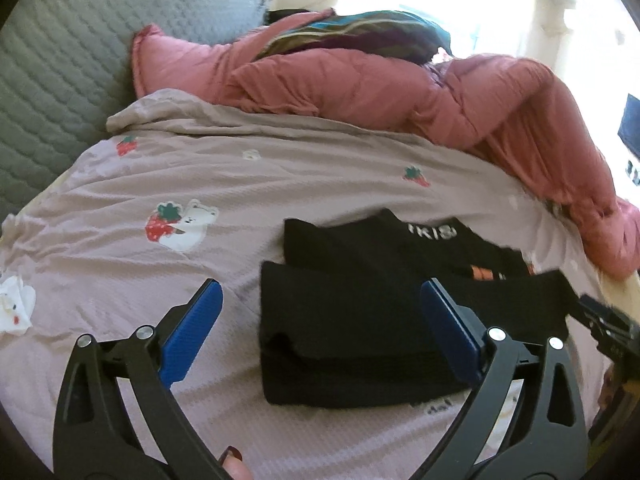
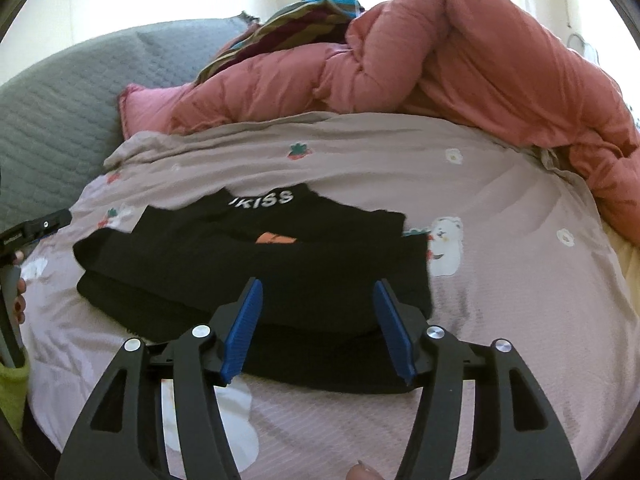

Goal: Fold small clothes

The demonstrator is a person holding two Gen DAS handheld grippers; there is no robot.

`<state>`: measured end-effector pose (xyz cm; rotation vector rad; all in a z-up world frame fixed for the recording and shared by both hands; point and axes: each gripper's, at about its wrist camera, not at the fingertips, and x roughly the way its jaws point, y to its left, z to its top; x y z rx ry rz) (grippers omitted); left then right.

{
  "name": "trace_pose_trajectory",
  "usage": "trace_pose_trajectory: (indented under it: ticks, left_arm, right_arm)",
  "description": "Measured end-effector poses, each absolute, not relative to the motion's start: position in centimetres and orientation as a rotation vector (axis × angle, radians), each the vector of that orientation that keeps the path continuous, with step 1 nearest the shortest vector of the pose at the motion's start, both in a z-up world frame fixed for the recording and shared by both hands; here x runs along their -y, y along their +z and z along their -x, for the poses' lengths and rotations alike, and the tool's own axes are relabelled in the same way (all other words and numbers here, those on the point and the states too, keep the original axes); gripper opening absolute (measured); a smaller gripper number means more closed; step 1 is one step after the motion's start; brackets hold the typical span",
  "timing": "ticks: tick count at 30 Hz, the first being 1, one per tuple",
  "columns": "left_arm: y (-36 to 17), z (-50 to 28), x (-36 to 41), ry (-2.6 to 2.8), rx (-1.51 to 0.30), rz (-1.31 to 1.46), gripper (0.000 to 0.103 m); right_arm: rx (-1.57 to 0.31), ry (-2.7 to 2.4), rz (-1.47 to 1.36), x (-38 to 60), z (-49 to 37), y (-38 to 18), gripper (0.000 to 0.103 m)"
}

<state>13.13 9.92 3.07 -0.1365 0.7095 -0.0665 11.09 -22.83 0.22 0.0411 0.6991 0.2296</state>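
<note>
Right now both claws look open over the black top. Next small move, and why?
Probably lower the right claw onto the near edge of the black top and pinch it. Both claws are open and empty, the left claw too, and the top lies only partly folded on the sheet.
</note>
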Motion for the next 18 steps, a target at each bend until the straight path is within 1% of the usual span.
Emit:
trace_pose_trajectory:
  ticks: [10, 12, 13, 14, 15, 17, 18]
  left_arm:
    - [0.8, -11.5, -5.9, -0.175, -0.795, 0.024, 0.092]
    - [0.3, -11.5, -5.7, -0.191, -0.815, 0.026, 0.082]
    - [-0.2, -11.6, -5.5, -0.198, -0.839, 0.022, 0.078]
    - [-0.5, -11.6, -5.3, -0.2, -0.854, 0.018, 0.067]
    - [-1.0, -11.7, -5.2, -0.205, -0.881, 0.012, 0.053]
    - [-2.0, -11.9, -5.0, -0.207, -0.923, 0.0, 0.039]
    - [-2.2, -12.0, -4.9, -0.208, -0.935, -0.005, 0.035]
  right_arm:
    - [-0.753, 0.31, 0.001, 19.7, -10.4, -1.2, 0.056]
    - [-0.768, 0.329, 0.012, 19.2, -10.3, -1.6, 0.054]
    - [-0.774, 0.336, 0.016, 18.9, -10.2, -1.7, 0.052]
    - [-0.782, 0.344, 0.02, 18.6, -10.2, -1.9, 0.048]
    - [-0.788, 0.349, 0.025, 18.3, -10.1, -2.1, 0.045]
    - [-0.8, 0.363, 0.034, 17.8, -10.0, -2.4, 0.04]
    - [-0.804, 0.368, 0.039, 17.6, -10.0, -2.6, 0.039]
